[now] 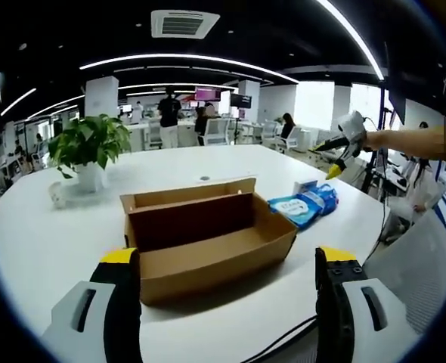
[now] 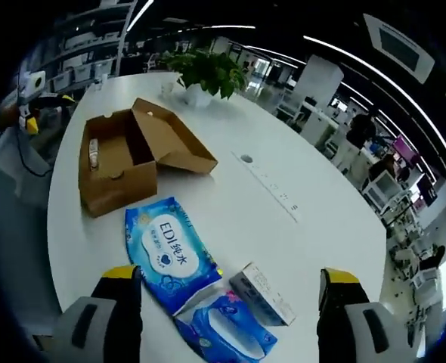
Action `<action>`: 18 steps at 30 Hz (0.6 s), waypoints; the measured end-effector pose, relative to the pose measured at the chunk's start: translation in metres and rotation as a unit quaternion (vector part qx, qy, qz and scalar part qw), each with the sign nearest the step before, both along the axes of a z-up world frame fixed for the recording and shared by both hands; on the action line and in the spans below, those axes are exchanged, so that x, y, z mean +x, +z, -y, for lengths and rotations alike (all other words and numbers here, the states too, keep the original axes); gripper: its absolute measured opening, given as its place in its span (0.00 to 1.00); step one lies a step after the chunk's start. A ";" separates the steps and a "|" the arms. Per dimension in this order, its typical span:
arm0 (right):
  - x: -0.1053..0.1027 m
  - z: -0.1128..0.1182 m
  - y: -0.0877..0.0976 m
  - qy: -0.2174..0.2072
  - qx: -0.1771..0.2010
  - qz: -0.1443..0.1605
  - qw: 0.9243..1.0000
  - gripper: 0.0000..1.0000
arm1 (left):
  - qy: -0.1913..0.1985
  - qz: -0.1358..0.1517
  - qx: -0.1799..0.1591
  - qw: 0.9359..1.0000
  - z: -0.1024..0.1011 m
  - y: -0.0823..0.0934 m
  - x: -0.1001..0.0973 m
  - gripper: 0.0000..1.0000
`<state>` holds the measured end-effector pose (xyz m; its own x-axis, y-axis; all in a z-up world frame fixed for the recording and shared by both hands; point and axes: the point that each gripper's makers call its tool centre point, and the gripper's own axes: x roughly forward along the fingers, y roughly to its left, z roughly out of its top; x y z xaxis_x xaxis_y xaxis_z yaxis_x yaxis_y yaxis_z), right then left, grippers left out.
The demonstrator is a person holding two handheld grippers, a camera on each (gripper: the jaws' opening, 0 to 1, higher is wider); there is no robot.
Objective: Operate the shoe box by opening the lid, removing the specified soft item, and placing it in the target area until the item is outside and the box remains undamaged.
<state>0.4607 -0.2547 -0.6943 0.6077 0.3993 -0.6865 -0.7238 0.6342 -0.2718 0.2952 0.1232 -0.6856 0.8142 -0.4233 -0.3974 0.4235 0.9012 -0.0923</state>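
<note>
Left gripper point(image 1: 227, 265): we see jaws wide apart, holding nothing, just before the open shoe box point(image 1: 208, 238) on the white table point(image 1: 41, 242); right gripper view: right gripper point(image 2: 229, 291) also gaping, unloaded, over wipes pack point(image 2: 170, 253); box left of it.

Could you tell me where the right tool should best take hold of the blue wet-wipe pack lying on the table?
Probably across the two long edges of the blue wet-wipe pack, coming from above with the right tool. It lies flat on the table, beside the open shoe box, and looks soft enough to pinch.
</note>
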 end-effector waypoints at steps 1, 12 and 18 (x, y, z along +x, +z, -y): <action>-0.001 -0.001 0.001 -0.002 0.002 0.003 1.000 1.00 | -0.002 -0.001 -0.001 1.000 0.001 0.000 0.000 1.00; -0.044 -0.024 0.019 -0.037 0.059 0.030 0.997 1.00 | -0.010 -0.014 -0.004 1.000 0.004 -0.002 0.000 1.00; -0.062 -0.029 0.025 -0.060 0.082 0.046 0.994 1.00 | -0.008 -0.019 -0.011 1.000 0.000 0.001 0.005 1.00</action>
<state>0.3982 -0.2253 -0.6691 0.7146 0.4217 -0.5581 -0.6170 0.7560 -0.2188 0.3000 0.1230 -0.6843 0.7917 -0.4459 -0.4176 0.4344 0.8915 -0.1284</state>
